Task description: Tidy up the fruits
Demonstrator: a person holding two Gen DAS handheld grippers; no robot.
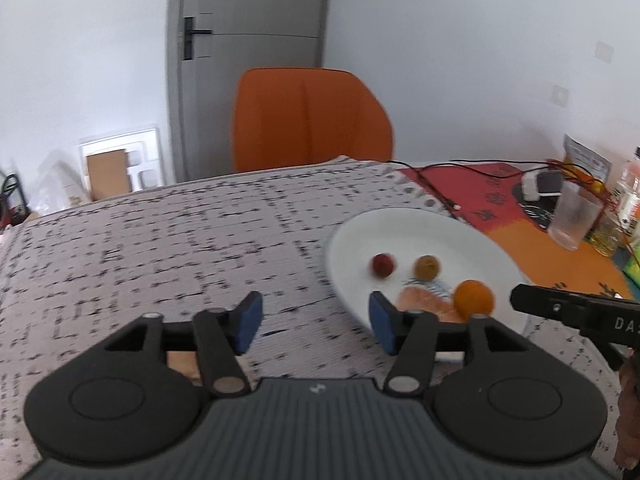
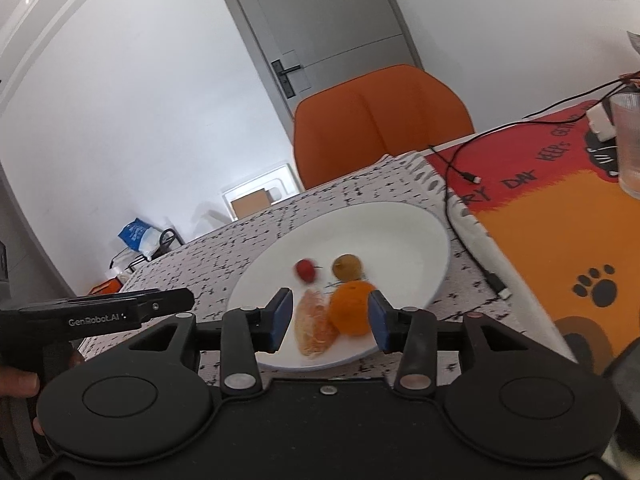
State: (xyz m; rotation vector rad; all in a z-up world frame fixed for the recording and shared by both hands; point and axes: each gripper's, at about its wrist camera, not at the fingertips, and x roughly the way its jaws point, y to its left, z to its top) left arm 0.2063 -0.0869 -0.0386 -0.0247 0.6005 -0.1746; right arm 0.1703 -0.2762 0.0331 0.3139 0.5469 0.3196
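Left wrist view: the left tool (image 1: 316, 322) stands with its jaws wide apart and nothing between them, low over the patterned counter (image 1: 160, 240). Its right pad overlaps the near edge of the white plate (image 1: 400, 224) in the picture; contact cannot be confirmed. On the plate lie a small red fruit (image 1: 383, 265), a brownish-yellow fruit (image 1: 427, 267), a whole orange (image 1: 473, 299) and a peeled citrus piece (image 1: 424, 300) beside it. The fruits appear already gathered on one dish, so this tool is judged to be idle or waiting. The body of the other tool enters at the right edge.

Right wrist view: the right tool (image 2: 329, 320) is also spread wide and grips nothing. Orange (image 2: 352, 307) and peeled piece (image 2: 316, 326), apparently touching, sit in the gap between its pads, near the plate's (image 2: 400, 232) front rim. This framing suggests an approach to one of the two; which one cannot be told. The round orange may roll if nudged. A cable (image 2: 464, 216) lies on the counter (image 2: 192, 256) just beside the plate, and a clear cup (image 2: 628, 140) stands well apart.
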